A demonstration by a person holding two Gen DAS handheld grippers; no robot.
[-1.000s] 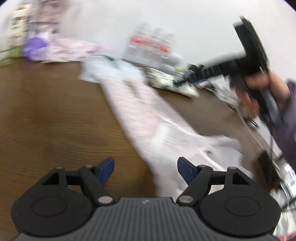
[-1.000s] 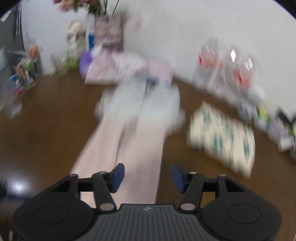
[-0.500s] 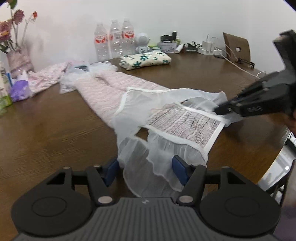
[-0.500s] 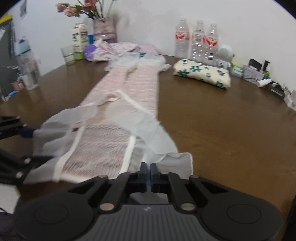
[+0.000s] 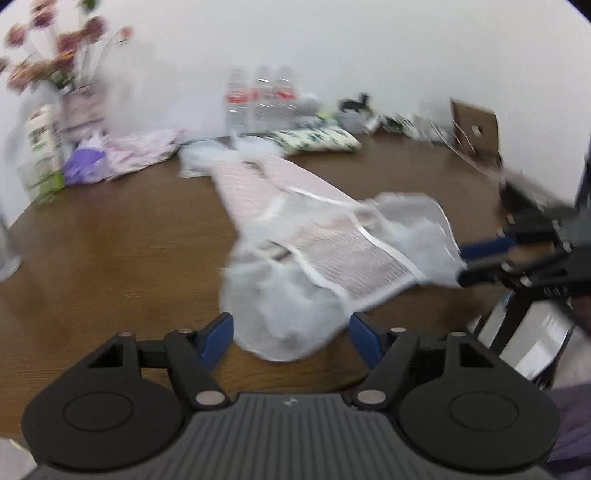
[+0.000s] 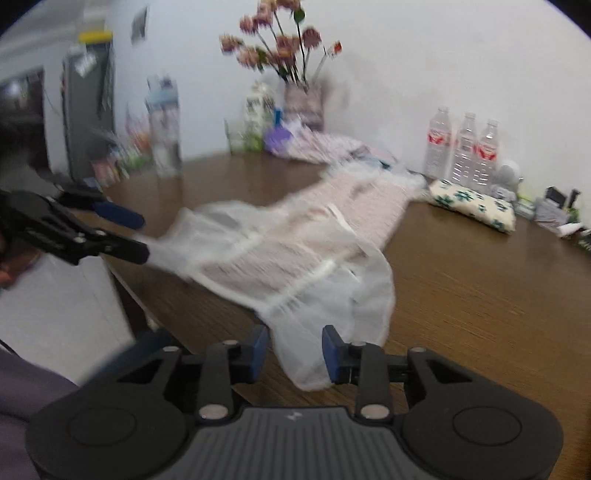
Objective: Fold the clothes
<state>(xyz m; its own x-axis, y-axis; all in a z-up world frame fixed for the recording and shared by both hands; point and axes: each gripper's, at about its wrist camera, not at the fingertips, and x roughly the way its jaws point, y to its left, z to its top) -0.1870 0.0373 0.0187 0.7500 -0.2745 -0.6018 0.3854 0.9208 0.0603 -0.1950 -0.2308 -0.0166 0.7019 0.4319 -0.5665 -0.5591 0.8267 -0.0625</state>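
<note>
Dress: pink, sheer white frills, stretched on table | left tongs opening, right tongs opening, frill between each

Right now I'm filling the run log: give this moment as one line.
step: fold pink dress | left gripper: jaws opening, sheer hem between | right gripper: jaws opening, sheer sleeve between | dress flat on table

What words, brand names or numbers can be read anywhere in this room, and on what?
None can be read.
Water bottles: red labels, print blurred.
Carton beside the flower vase: green and white print, blurred.
Tall container: label blurred.
Paper on the wall: too small.
</note>
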